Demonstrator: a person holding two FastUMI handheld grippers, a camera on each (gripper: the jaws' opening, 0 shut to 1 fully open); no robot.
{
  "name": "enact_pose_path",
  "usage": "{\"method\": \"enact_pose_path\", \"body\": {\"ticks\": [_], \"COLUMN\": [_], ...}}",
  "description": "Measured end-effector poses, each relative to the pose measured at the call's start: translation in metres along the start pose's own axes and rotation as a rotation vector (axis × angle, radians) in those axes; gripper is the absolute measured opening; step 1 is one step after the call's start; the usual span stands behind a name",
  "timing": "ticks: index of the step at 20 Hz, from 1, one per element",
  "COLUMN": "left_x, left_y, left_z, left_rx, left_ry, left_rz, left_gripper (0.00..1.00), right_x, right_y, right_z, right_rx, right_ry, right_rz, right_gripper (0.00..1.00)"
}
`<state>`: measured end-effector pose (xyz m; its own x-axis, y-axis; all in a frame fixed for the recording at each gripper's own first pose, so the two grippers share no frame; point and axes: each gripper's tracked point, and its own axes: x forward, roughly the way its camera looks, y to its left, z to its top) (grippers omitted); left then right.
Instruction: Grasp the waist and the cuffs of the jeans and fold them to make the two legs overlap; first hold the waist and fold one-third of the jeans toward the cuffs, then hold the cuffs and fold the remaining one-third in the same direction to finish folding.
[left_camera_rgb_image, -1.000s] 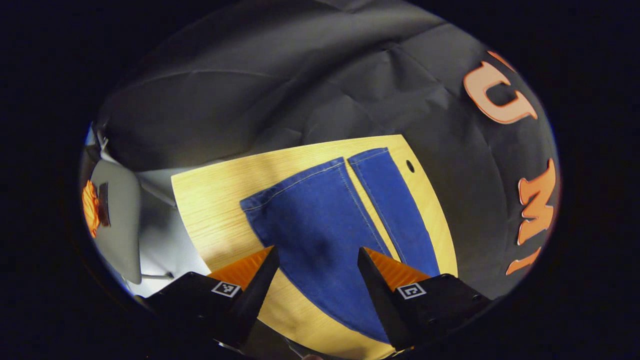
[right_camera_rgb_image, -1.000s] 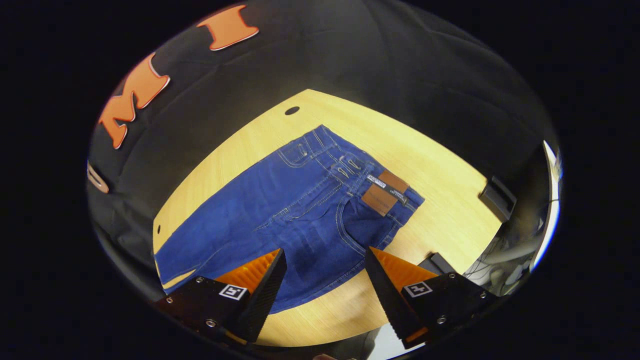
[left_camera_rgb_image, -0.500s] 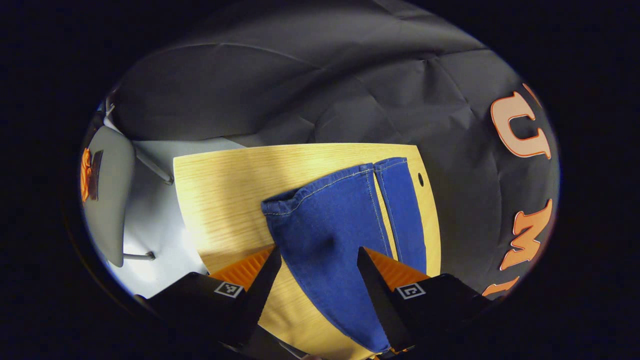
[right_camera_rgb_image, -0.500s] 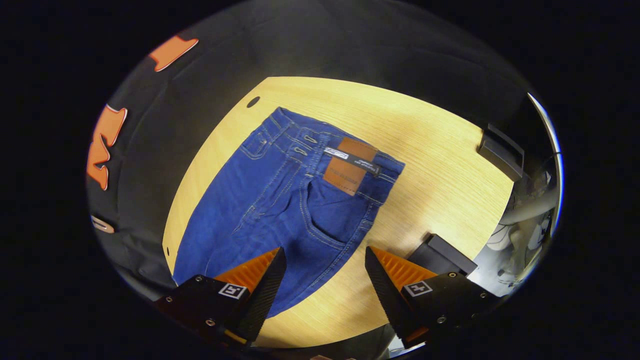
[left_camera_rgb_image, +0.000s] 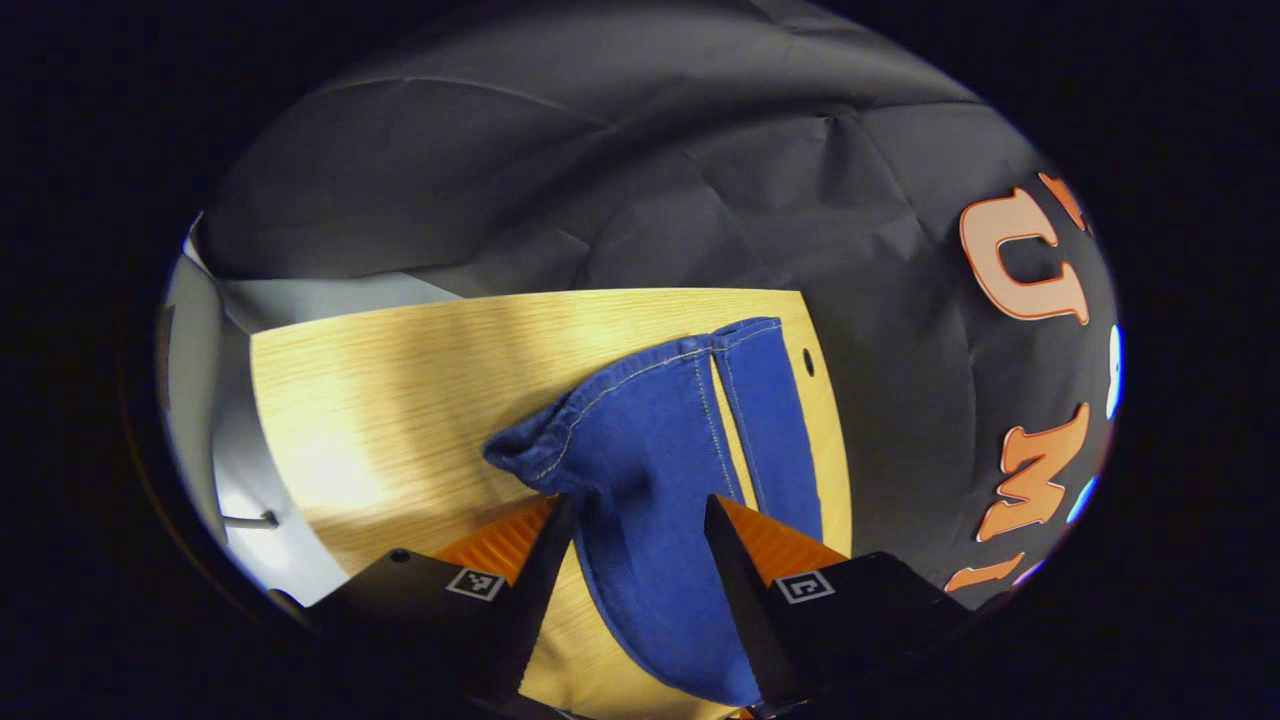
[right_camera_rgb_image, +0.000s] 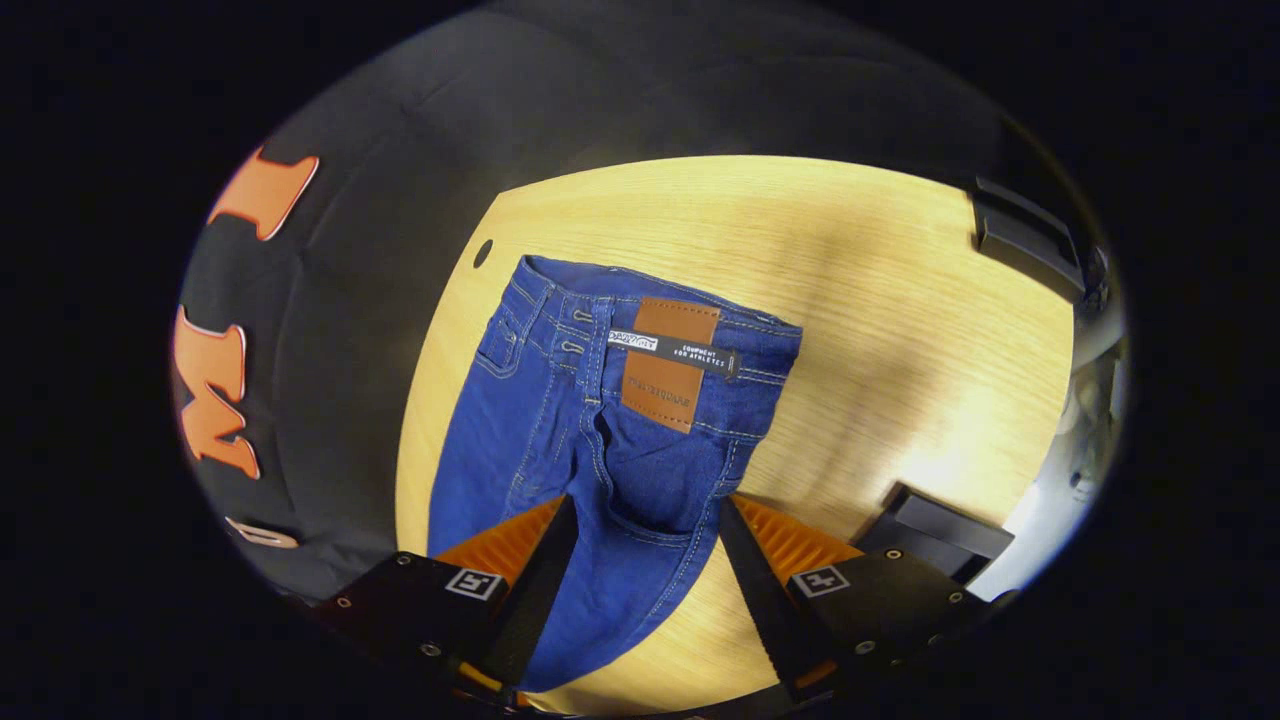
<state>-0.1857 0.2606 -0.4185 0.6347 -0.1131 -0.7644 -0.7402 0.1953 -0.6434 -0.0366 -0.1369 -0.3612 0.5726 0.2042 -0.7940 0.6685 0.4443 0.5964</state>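
Jeans (right_camera_rgb_image: 560, 430): blue denim, spread on wooden table (right_camera_rgb_image: 880, 300), waist end near back edge in right gripper view, cuffs (left_camera_rgb_image: 640, 390) toward far edge in left gripper view. Legs side by side w/ narrow gap, not overlapped yet. Near cuff bunched & lifted off the wood, far one flat.

Handling, as a guess: soft but thick, medium heavy, drapes rather than holds shape; seams & waistband stiffer than leg cloth. Not slippery, not fragile. Likely drags on table and folds unevenly if lifted by one layer only.

Best grip pts: waistband (right_camera_rgb_image: 690, 325) edge near leather patch (right_camera_rgb_image: 668, 362), both layers pinched; at other end the hemmed cuff rim, thick stitching = sure hold.

Left gripper (left_camera_rgb_image: 635, 545): spread fairly wide, straddling near leg just below bunched cuff; contact w/ cloth can't be told. Right gripper (right_camera_rgb_image: 645, 545): also wide apart, over seat/pocket area, below waistband.

Black blocks (right_camera_rgb_image: 940, 530) at table edge, well apart from denim.
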Motion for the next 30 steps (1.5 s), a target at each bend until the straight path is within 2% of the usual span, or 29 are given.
{"method": "enact_pose_path", "body": {"ticks": [1,2,3,4,5,6,7,8,9,10,12,14,17,21,26,30], "left_x": [0.006,0.011,0.014,0.018,0.028,0.033,0.038,0.04,0.045,0.035,0.033,0.029,0.024,0.016,0.011,0.021], "left_y": [-0.003,-0.001,0.002,0.004,0.004,0.007,0.009,0.008,0.007,0.01,0.007,0.004,-0.001,-0.017,-0.024,-0.039], "left_z": [0.0,0.001,0.004,0.006,0.005,0.003,0.004,0.004,0.003,0.0,0.003,0.007,0.01,0.015,0.018,0.016], "left_rx": [-0.021,-0.046,-0.076,-0.095,-0.108,-0.111,-0.115,-0.112,-0.089,-0.069,-0.035,-0.006,-0.006,0.055,0.127,0.076], "left_ry": [-0.006,-0.003,-0.013,-0.012,-0.009,-0.002,-0.007,-0.006,-0.003,0.0,0.002,-0.005,-0.002,0.01,0.063,0.161], "left_rz": [-0.03,-0.047,-0.051,-0.056,-0.054,-0.044,-0.035,-0.028,-0.027,-0.019,0.002,0.012,0.009,0.005,0.036,0.09], "left_gripper": [0.82,0.82,0.73,0.65,0.52,0.39,0.2,0.14,0.05,0.05,0.0,0.01,0.01,0.01,0.0,0.0], "right_x": [0.002,0.005,0.009,0.012,0.016,0.017,0.022,0.012,0.025,0.026,0.025,0.02,0.013,0.01,-0.006,-0.012], "right_y": [-0.001,0.0,0.0,-0.004,-0.005,0.0,-0.005,0.002,0.0,-0.002,0.004,0.004,0.001,0.005,0.019,0.045], "right_z": [0.0,0.001,0.001,0.001,0.0,-0.001,-0.001,0.003,-0.003,-0.003,-0.002,-0.002,0.001,0.002,0.005,0.008], "right_rx": [0.029,0.057,0.077,0.093,0.121,0.141,0.141,0.163,0.148,0.131,0.145,0.146,0.129,0.118,0.144,0.097], "right_ry": [-0.001,-0.001,0.003,0.007,0.011,0.019,0.035,0.012,0.022,0.03,0.026,0.024,-0.015,-0.021,-0.028,-0.047], "right_rz": [0.01,0.023,0.027,0.014,-0.001,0.007,-0.016,-0.023,-0.031,-0.04,-0.042,-0.021,-0.052,-0.077,-0.096,-0.136], "right_gripper": [0.88,0.78,0.74,0.63,0.55,0.34,0.3,0.13,0.17,0.17,0.08,0.08,0.08,0.08,0.08,0.08]}}
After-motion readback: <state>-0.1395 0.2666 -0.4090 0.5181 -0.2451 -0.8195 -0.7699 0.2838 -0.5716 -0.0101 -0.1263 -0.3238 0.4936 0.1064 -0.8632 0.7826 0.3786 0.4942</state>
